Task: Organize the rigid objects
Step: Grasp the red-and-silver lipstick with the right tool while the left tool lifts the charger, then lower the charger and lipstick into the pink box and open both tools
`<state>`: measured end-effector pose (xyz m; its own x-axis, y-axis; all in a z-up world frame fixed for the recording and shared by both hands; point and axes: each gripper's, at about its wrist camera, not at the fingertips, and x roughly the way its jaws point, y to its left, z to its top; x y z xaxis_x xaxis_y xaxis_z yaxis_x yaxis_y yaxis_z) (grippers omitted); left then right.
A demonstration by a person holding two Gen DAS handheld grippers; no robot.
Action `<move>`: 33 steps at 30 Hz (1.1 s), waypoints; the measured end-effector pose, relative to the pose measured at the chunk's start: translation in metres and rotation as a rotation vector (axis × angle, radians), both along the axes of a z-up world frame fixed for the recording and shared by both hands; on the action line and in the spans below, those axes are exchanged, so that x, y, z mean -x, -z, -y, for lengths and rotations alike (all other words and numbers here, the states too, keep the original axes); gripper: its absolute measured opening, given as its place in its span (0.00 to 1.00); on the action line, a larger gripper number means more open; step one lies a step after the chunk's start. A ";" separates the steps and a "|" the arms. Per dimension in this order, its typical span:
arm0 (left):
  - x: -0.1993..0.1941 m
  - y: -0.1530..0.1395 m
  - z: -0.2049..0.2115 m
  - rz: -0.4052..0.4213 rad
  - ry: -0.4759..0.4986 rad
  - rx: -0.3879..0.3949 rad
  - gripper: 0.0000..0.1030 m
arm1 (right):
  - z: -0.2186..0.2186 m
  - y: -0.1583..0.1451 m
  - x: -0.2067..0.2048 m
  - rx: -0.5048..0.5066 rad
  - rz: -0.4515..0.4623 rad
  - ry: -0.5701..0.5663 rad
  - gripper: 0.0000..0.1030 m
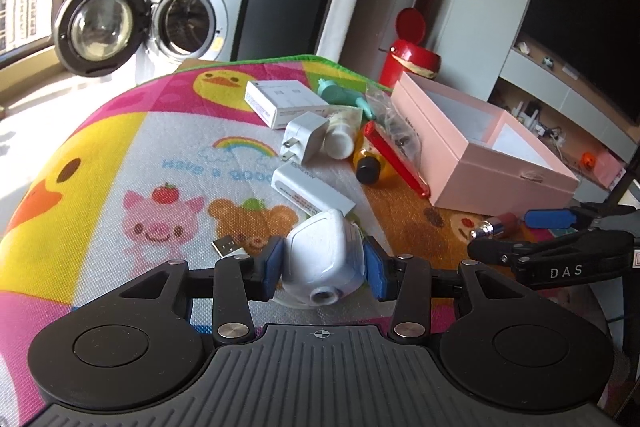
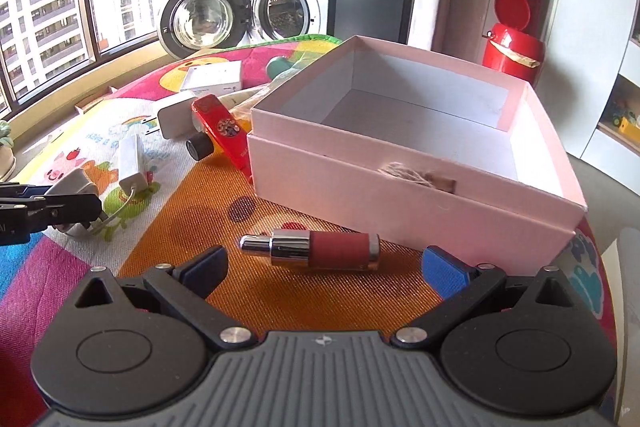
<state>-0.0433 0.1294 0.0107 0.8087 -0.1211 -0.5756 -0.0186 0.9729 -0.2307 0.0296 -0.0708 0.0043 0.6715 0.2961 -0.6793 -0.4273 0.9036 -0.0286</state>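
Note:
My left gripper [image 1: 323,267] is shut on a white charger block [image 1: 320,255] with a cable and USB plug [image 1: 227,246], low over the cartoon mat [image 1: 120,155]. My right gripper [image 2: 326,267] is open, its jaws wide on either side of a red and silver lipstick [image 2: 310,248] lying on the mat just in front of the open pink box [image 2: 416,187]. The box also shows in the left wrist view [image 1: 480,151], and its inside is empty. The left gripper holding the charger shows at the left edge of the right wrist view [image 2: 52,207].
A pile lies left of the box: white carton [image 1: 280,103], white plug adapter [image 1: 302,139], white power bank [image 1: 310,193], red flat case [image 1: 396,157], yellow bottle with black cap [image 1: 368,165], teal item [image 1: 340,93]. A red bin [image 2: 512,47] and a washing machine [image 2: 280,7] stand behind.

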 end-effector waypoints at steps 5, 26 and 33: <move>0.006 -0.006 0.008 0.027 0.041 -0.089 0.46 | -0.005 0.000 -0.008 -0.020 -0.037 -0.005 0.76; -0.098 -0.115 0.128 0.294 0.372 -0.077 0.46 | 0.092 -0.099 0.101 -0.020 0.323 0.033 0.76; -0.131 -0.089 0.136 0.270 0.308 -0.036 0.45 | 0.098 -0.096 0.095 -0.009 0.317 0.052 0.76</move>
<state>0.0875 -0.0069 0.0999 0.8604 -0.3646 -0.3561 0.3313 0.9311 -0.1527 -0.0654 -0.1688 0.0999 0.8637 0.2613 -0.4310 -0.3519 0.9248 -0.1447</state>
